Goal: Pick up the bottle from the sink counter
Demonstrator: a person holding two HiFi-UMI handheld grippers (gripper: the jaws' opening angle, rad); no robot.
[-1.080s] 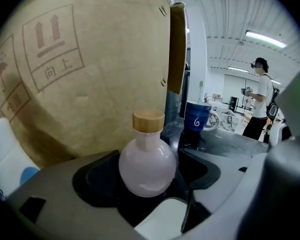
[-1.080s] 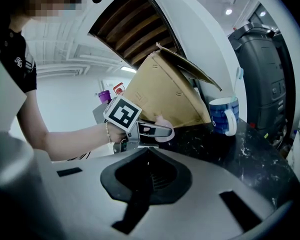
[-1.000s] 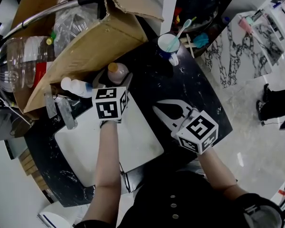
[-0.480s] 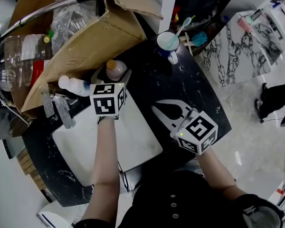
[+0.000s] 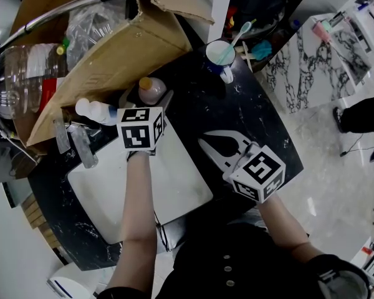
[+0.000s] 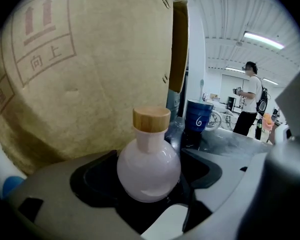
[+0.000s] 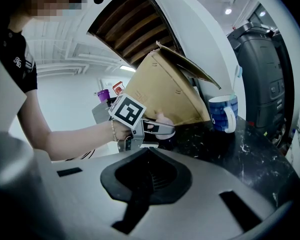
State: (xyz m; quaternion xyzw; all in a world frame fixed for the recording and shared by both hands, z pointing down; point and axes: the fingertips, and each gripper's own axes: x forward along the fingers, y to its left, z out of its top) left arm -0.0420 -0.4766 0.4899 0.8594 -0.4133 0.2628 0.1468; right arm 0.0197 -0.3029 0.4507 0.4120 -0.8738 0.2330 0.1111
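Observation:
A small round pink bottle [image 5: 151,90] with a wooden cap stands upright on the black counter [image 5: 255,114], right against the cardboard box. My left gripper [image 5: 148,102] reaches over the basin and its jaws stand on either side of the bottle's belly [image 6: 149,170]. They are opening, and dark gaps show beside the glass. My right gripper [image 5: 204,139] rests low over the counter to the right, shut with nothing in it; in the right gripper view its tips [image 7: 149,151] meet around an empty hollow.
A large tilted cardboard box [image 5: 134,45] full of plastic bottles stands behind the pink bottle. A blue mug [image 5: 221,56] with a toothbrush stands at the back right. The white basin [image 5: 181,189] lies under my left arm. A white bottle [image 5: 95,111] and the tap [image 5: 81,145] are at the left.
The left gripper has edged slightly forward around the bottle. The right gripper has stayed where it was.

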